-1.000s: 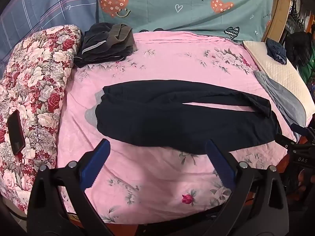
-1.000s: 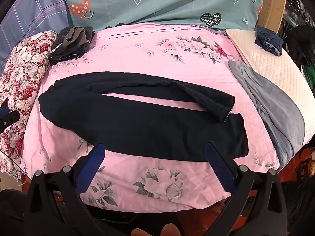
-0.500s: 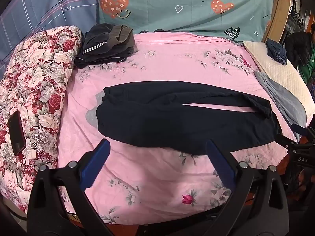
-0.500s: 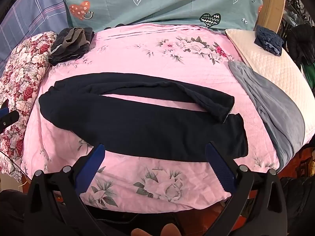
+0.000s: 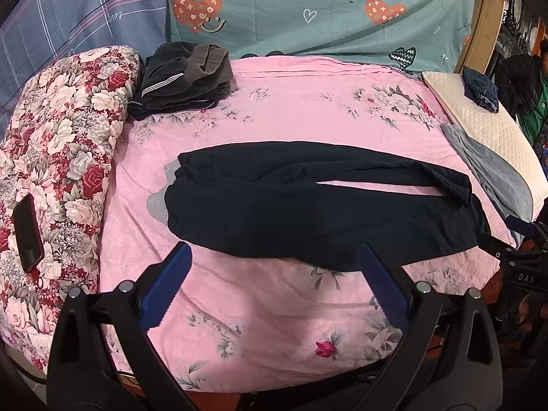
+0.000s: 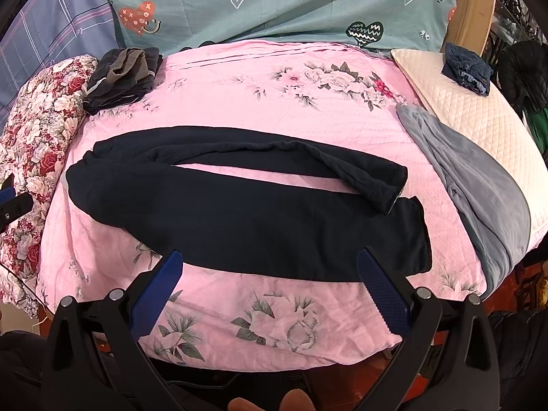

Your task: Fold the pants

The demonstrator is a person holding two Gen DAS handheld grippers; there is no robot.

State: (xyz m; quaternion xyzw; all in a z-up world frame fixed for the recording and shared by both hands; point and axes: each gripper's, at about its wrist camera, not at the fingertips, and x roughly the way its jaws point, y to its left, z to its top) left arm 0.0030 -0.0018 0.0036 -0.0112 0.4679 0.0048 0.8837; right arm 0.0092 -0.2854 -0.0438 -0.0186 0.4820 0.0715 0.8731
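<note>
Dark navy pants [image 5: 308, 205] lie spread sideways on the pink floral bed sheet [image 5: 274, 318], waistband at the left, legs running right with a narrow gap between them. They also show in the right wrist view [image 6: 246, 219]; the far leg's cuff [image 6: 387, 188] lies over the near leg. My left gripper [image 5: 274, 267] is open and empty, hovering above the near edge of the pants. My right gripper [image 6: 270, 274] is open and empty, above the near leg's lower edge. The right gripper's tip also shows at the right edge of the left wrist view [image 5: 520, 226].
A pile of folded dark clothes [image 5: 185, 75] sits at the bed's far left. A red floral quilt [image 5: 58, 157] with a black phone [image 5: 27, 233] on it lies left. A grey garment [image 6: 479, 198] and a cream pillow [image 6: 479, 116] lie right. A teal cover [image 5: 308, 10] hangs behind.
Both grippers have crept slightly forward and down toward the pants. The pants have not moved and both grippers stay open.
</note>
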